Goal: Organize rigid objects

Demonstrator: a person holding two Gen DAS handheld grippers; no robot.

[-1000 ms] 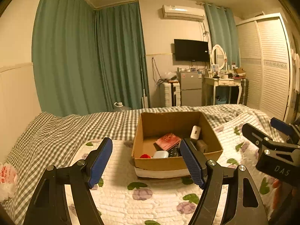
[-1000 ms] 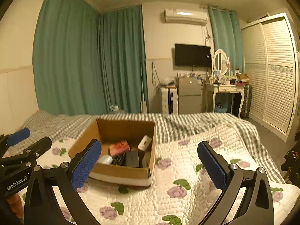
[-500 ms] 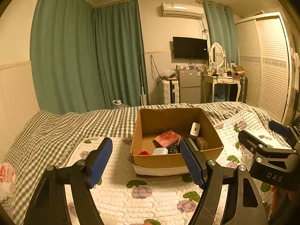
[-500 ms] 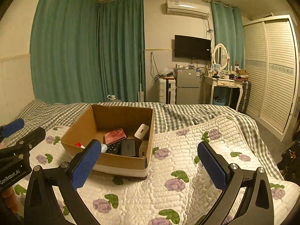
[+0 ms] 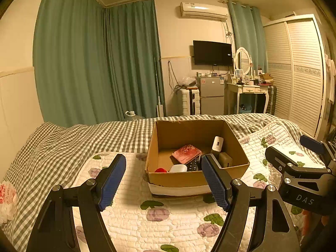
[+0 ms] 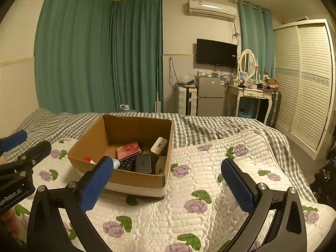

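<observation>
At frame centre in both wrist views, a cardboard box (image 5: 197, 177) sits on the floral quilt (image 5: 168, 220) over a checked bedspread (image 5: 63, 147). Task items lie inside the box: red patterned case (image 5: 186, 151) flat near the middle, white charger (image 5: 217, 143) leaning on the right inner wall, dark remote (image 6: 127, 163) and dark power bank (image 6: 143, 163) at the front, tan block (image 5: 225, 159) front right, small white case (image 5: 178, 168) and a red cap (image 5: 160, 170) front left. No loose rigid item shows on the quilt in either view. Left gripper (image 5: 163, 180) hangs low in its frame with fingers spread wide, nothing between them; right gripper (image 6: 168, 180) likewise wide apart and empty, aimed at the quilt right of the box. Ambiguous stage: everything boxed fits either items gathered and done, or a jumble waiting to be sorted out of the box; can't settle which. If any reach into the box comes, judgement: come in from above over the near wall, keep fingers clear of the cardboard rim, pick the top-lying piece (red case or leaning charger) before the ones wedged under. The box looks light, so it may slide on the soft quilt; the other gripper could steady a wall.
</observation>
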